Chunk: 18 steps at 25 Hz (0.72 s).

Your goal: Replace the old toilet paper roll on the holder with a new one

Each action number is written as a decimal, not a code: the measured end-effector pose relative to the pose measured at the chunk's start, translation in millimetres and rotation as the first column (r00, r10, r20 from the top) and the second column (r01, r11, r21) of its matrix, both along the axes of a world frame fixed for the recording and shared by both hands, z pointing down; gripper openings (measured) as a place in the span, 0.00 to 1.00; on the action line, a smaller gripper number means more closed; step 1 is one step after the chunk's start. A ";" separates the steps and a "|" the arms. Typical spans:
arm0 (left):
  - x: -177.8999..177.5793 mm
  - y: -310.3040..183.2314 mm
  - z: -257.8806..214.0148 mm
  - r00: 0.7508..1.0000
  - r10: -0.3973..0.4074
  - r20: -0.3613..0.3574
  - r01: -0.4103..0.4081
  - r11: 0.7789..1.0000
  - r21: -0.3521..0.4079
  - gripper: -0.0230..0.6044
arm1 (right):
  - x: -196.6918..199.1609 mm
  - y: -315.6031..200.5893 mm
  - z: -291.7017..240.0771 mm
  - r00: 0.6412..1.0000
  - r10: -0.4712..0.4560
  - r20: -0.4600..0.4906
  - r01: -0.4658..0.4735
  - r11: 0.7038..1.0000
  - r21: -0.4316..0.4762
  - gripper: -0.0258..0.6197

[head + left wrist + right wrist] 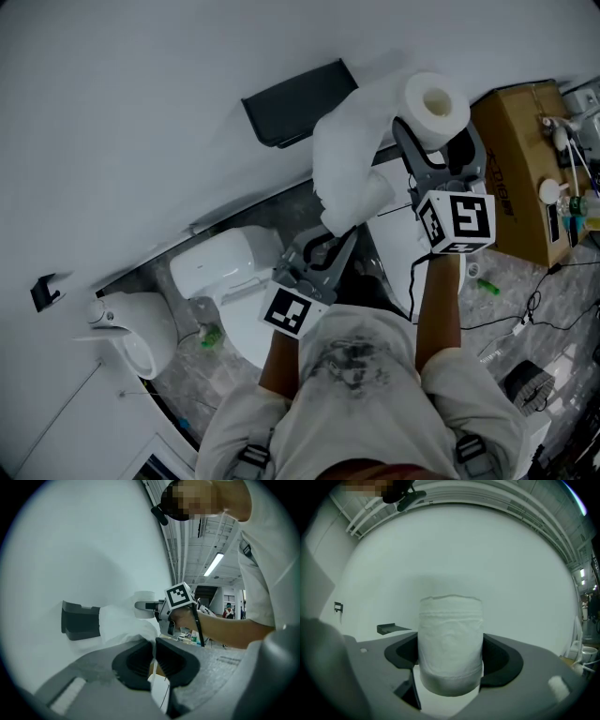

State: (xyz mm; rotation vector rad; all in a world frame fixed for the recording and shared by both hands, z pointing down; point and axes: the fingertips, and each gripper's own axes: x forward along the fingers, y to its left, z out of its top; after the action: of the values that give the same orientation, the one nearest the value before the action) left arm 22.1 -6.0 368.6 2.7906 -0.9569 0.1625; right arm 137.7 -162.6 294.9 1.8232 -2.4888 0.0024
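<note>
**Right gripper view: roll clamped, tissue pinched in the other hand**

The right gripper (450, 654) has its two pads pressed against opposite sides of a toilet paper roll (450, 639). The roll stands on end between them, filling the gap, with its embossed outer wrap facing the camera. From the head view its hollow core faces upward. The roll is held in the air close to the pale wall (141, 112).

The left gripper (154, 657) has its jaws drawn almost together. A thin edge of white tissue (123, 626) is caught in the narrow slit between them, with a strip hanging out below. From that pinch the tissue rises in a loose, bunched mass toward the wall. It reaches the right end of the dark holder (79, 620), which is fixed to the wall. I cannot tell whether the tissue hangs from the holder or joins the roll, because the folds cover the place where they meet.

The roll sits to the right of the holder and apart from it. The right gripper's marker cube (459, 220) is just below the roll in the head view.

Further out, a white toilet (225, 267) stands on the grey mottled floor (506, 291) below the holder. A cardboard box (520, 178) sits off to the right with small bottles on it.
</note>
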 end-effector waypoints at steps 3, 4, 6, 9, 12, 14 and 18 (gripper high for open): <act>5.7 6.4 3.3 1.000 0.014 0.010 -0.014 1.000 -0.003 0.07 | 9.9 6.7 11.2 1.000 0.015 -0.006 -0.015 1.000 -0.017 0.64; 7.5 8.2 4.3 1.000 0.019 0.012 -0.019 1.000 -0.001 0.07 | 13.0 8.6 15.3 1.000 0.019 -0.008 -0.019 1.000 -0.024 0.64; 9.8 11.3 6.4 1.000 0.022 0.010 -0.022 1.000 -0.007 0.07 | 17.9 11.8 23.3 1.000 0.027 -0.013 -0.027 0.999 -0.036 0.64; 11.6 16.2 9.0 1.000 0.023 0.010 -0.023 1.000 -0.017 0.07 | 22.7 16.6 33.0 0.999 0.031 -0.024 -0.033 0.998 -0.050 0.64; 12.3 20.4 11.3 1.000 0.020 0.009 -0.020 0.999 -0.025 0.07 | 25.4 20.7 42.3 0.999 0.033 -0.035 -0.035 0.997 -0.063 0.64; 12.5 22.6 13.1 1.000 0.016 0.008 -0.016 1.000 -0.026 0.07 | 26.8 22.5 50.0 0.999 0.032 -0.044 -0.036 0.997 -0.074 0.64; 12.8 26.8 16.0 1.000 0.012 0.013 -0.012 1.000 -0.023 0.07 | 29.4 26.2 65.3 0.998 0.030 -0.061 -0.035 0.995 -0.097 0.64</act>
State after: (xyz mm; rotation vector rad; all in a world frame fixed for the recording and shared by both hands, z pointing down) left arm 34.9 20.8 384.7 2.7786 -0.9353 0.1919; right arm 167.1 -136.4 360.2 1.7977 -2.3749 0.0698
